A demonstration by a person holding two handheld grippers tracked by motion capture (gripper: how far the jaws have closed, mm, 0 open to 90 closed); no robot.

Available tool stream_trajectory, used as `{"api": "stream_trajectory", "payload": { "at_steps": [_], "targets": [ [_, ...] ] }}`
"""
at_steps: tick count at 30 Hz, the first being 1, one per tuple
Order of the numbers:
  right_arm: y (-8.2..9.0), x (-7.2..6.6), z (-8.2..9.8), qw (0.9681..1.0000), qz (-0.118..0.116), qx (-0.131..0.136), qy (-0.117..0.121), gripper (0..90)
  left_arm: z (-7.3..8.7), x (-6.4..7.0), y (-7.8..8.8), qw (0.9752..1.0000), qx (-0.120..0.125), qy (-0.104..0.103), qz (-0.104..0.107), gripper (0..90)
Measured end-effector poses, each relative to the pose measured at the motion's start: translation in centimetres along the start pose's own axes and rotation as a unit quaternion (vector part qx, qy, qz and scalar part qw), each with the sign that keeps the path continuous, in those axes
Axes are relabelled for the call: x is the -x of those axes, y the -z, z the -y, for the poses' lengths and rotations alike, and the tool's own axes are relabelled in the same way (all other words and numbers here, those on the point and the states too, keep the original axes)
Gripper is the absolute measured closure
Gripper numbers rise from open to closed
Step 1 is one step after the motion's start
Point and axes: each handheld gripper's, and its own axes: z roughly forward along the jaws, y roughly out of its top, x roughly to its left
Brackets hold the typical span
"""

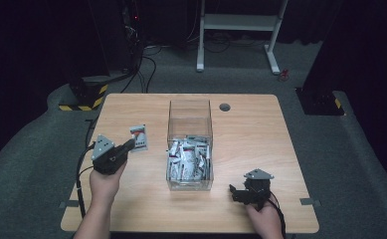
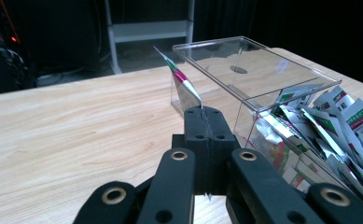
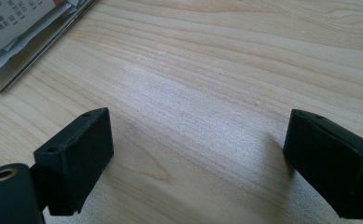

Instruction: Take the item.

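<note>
A sachet (image 2: 181, 80) is clamped edge-on between the pressed-together jaws of the left tongs (image 2: 207, 115), above the bench (image 1: 250, 134) and just left of the clear box (image 1: 190, 115) of sachets. The right tongs (image 3: 198, 154) are held wide apart over bare wood, nothing between them

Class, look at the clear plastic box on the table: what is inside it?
The clear box holds a heap of foil sachets at its near end; the far end looks bare. Lower sachets are covered.
</note>
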Motion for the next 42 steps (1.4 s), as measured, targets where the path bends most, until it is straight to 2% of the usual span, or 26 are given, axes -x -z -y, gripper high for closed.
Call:
{"api": "stream_trajectory", "payload": {
  "at_steps": [8, 12, 22, 42],
  "targets": [
    [0.0, 0.0, 0.0, 1.0, 0.0, 0.0, -0.001, 8.0, 0.7, -0.8, -2.0, 0.9996, -0.028, 0.005, 0.004, 89.8],
    [0.0, 0.0, 0.0, 1.0, -0.001, -0.001, 0.0, 8.0, 1.2, -0.9, -2.8, 0.9991, -0.039, 0.014, 0.006, 89.8],
    [0.0, 0.0, 0.0, 1.0, -0.001, -0.001, 0.001, 8.0, 2.8, -1.3, -4.6, 0.9968, -0.076, 0.025, 0.003, 89.8],
    [0.0, 0.0, 0.0, 1.0, -0.001, -0.001, 0.001, 8.0, 4.8, -1.7, -6.2, 0.9934, -0.107, 0.041, -0.004, 89.4]
  ]
}}
